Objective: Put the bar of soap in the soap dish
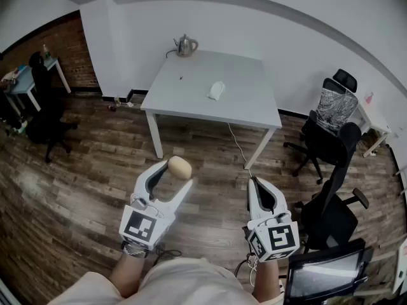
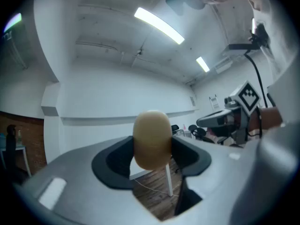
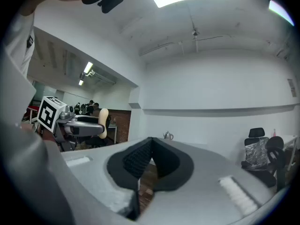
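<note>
The bar of soap [image 1: 180,166], a tan oval, stands upright between the pads of the left gripper [image 1: 178,176], its long axis running top to bottom and its rounded ends poking out above and below the jaws, which are spread wide and clamped on its flat sides. Both hands are held out level at about waist height over the wooden floor [image 1: 89,196], side by side and near each other, both pointing toward the white table [image 1: 184,91], which is well ahead of them. The right gripper [image 1: 255,182] has its jaws pressed together on nothing. The soap dish [image 1: 216,91] sits on the table toward its right side, well apart from the kettle [image 1: 185,44] at the far edge. Only the head view takes in the dish. The left gripper view shows how squarely the soap is pinched at its middle. The right gripper view catches the soap side-on, taller than the jaw holding it, and picks out the kettle just past its own closed pads.
</note>
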